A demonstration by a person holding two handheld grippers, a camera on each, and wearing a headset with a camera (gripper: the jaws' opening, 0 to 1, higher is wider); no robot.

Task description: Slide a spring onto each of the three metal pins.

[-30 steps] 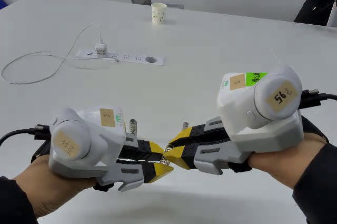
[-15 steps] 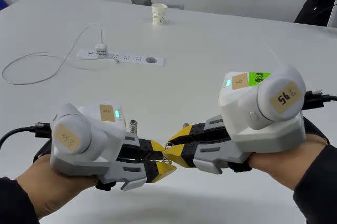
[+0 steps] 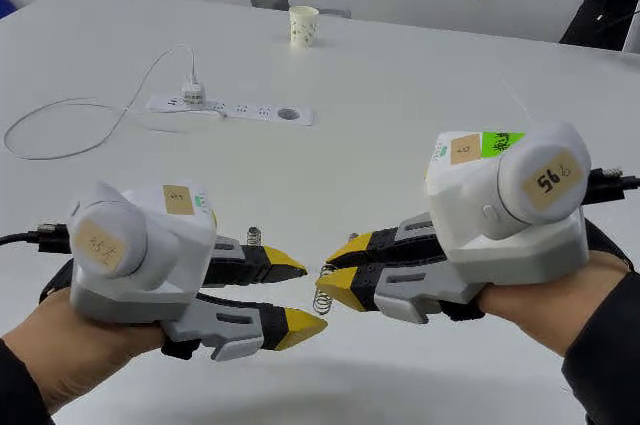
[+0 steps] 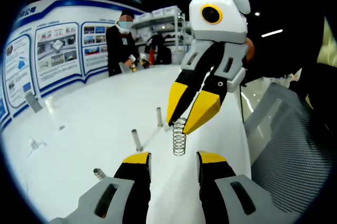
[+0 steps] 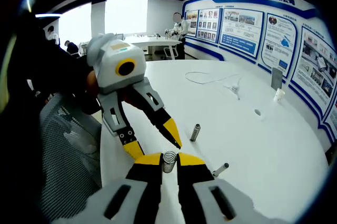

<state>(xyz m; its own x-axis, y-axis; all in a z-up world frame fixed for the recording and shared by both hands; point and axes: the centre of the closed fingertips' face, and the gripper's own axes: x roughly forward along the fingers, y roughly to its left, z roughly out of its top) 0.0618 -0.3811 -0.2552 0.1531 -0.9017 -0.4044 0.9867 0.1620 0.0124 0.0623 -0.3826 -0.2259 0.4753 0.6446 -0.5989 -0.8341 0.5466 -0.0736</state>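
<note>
The spring (image 3: 321, 299) hangs by its top coil from the tips of the right gripper (image 3: 328, 277), clear of the white table (image 3: 400, 95), with its free end pointing down. A moment ago both grippers met nose to nose at it. Now the left gripper (image 3: 303, 293) has let go and drawn back a little, its jaws standing wide apart with nothing between them. The spring has stayed with the right claw, which is pinched closed on it alone, so the hand-over looks finished and the spring seems ready to be carried to a pin. In the left gripper view two bare pins (image 4: 137, 139) stand just beyond the spring, and a third pin (image 4: 99, 173) already wears one. Both grippers are held low and roughly level, pointing at each other, the right one angled slightly downward.
</note>
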